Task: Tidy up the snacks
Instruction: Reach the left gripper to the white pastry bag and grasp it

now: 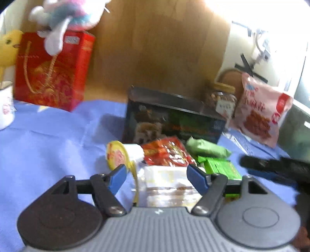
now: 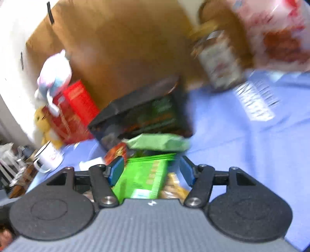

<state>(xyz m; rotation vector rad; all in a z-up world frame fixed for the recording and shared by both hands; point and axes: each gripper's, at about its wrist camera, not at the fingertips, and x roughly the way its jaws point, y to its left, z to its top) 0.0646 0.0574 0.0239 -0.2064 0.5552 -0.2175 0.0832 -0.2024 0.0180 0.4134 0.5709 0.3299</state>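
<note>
A heap of snacks lies on the blue cloth [image 1: 48, 147]: a red packet [image 1: 166, 153], a pale green packet [image 1: 207, 148], a bright green box [image 1: 222, 168], a yellow-lidded cup [image 1: 118, 157] on its side and a clear-wrapped biscuit pack [image 1: 168, 186]. My left gripper [image 1: 157, 177] is open, its blue pads either side of the biscuit pack and not pressing it. My right gripper [image 2: 152, 171] is open over the bright green box [image 2: 143, 178], with a yellow-brown packet [image 2: 174, 186] beside it. The right gripper also shows as a dark blur [image 1: 271, 168] at the heap's right.
A dark box [image 1: 170, 120] stands behind the heap. Further right are a jar [image 1: 220, 98] and a pink bag [image 1: 261, 112]. At the back left stand a red gift bag [image 1: 52, 71] with plush toys [image 1: 67, 15] and a white mug [image 1: 5, 108]. A wooden board [image 1: 155, 48] closes the back.
</note>
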